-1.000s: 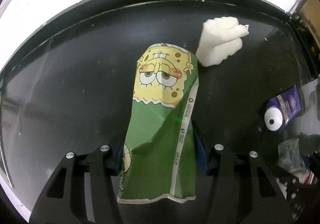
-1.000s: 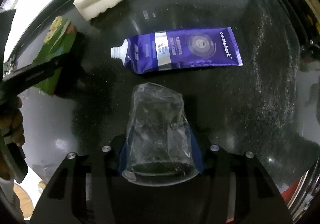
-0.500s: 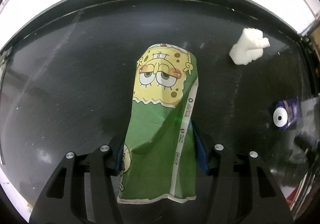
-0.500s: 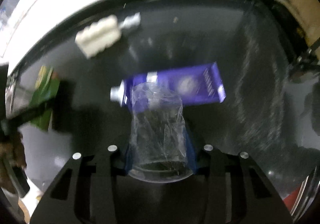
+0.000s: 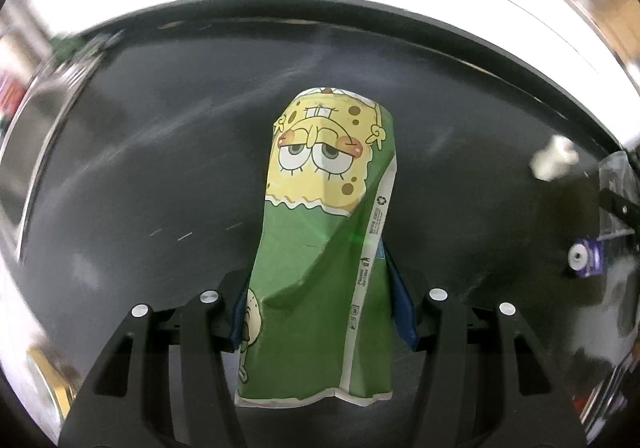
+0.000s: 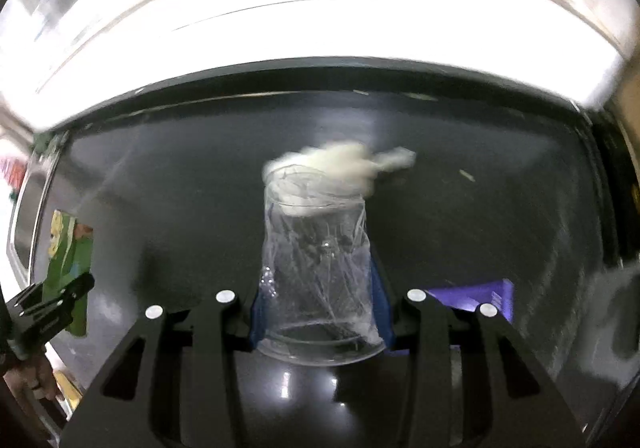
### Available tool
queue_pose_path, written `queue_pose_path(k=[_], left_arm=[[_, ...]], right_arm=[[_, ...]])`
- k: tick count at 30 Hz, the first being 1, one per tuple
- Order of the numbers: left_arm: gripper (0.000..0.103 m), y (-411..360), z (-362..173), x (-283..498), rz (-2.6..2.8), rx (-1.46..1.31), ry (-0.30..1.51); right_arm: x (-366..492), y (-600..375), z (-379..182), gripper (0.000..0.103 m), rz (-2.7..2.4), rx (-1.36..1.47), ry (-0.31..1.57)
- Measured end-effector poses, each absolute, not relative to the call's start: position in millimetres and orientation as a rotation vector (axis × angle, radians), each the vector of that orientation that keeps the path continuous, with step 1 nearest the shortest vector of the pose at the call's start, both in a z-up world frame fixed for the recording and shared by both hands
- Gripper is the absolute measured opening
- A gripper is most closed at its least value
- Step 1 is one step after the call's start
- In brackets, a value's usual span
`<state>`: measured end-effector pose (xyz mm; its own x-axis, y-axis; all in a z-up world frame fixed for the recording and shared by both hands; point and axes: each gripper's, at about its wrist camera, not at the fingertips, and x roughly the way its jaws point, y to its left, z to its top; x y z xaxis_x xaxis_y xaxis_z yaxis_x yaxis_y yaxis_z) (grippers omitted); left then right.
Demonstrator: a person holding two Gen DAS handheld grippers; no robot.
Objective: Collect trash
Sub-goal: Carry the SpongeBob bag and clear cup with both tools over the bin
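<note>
My left gripper (image 5: 322,308) is shut on a crumpled green SpongeBob carton (image 5: 320,248) and holds it above the black table (image 5: 160,175). My right gripper (image 6: 318,312) is shut on a crushed clear plastic cup (image 6: 316,268). The carton also shows in the right wrist view (image 6: 68,264) at the far left, in the other gripper. A white foam piece (image 6: 340,163) lies on the table beyond the cup and shows far right in the left wrist view (image 5: 554,163). A purple toothpaste tube (image 6: 476,296) lies low right, partly hidden by my right gripper; its cap end shows in the left wrist view (image 5: 584,258).
The black table ends at a bright white band along the back (image 6: 320,59). Blurred shelves and items lie beyond it. A person's hand (image 6: 24,380) holds the left gripper at the lower left of the right wrist view.
Both grippers have lifted and tilted back with their items. The foam piece and tube have slid toward the right edge in the left view; the tube has dropped low in the right view.
</note>
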<state>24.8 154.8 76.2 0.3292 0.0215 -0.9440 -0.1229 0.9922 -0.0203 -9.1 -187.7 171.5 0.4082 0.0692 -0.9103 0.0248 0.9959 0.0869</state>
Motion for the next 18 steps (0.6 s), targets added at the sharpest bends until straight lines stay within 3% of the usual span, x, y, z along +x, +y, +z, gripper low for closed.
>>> queue_pose_path(k=[10, 18], left_arm=[[0.055, 299.1, 74.3, -61.3, 0.406, -0.289, 1.217], [0.055, 396.7, 71.8, -172.1, 0.692, -0.463, 1.186]], right_arm=[[12.9, -12.2, 167.1, 0.042, 0.324, -0.148, 1.166], [-31.3, 177.8, 156.8, 0.042, 0.643, -0.346, 1.158]])
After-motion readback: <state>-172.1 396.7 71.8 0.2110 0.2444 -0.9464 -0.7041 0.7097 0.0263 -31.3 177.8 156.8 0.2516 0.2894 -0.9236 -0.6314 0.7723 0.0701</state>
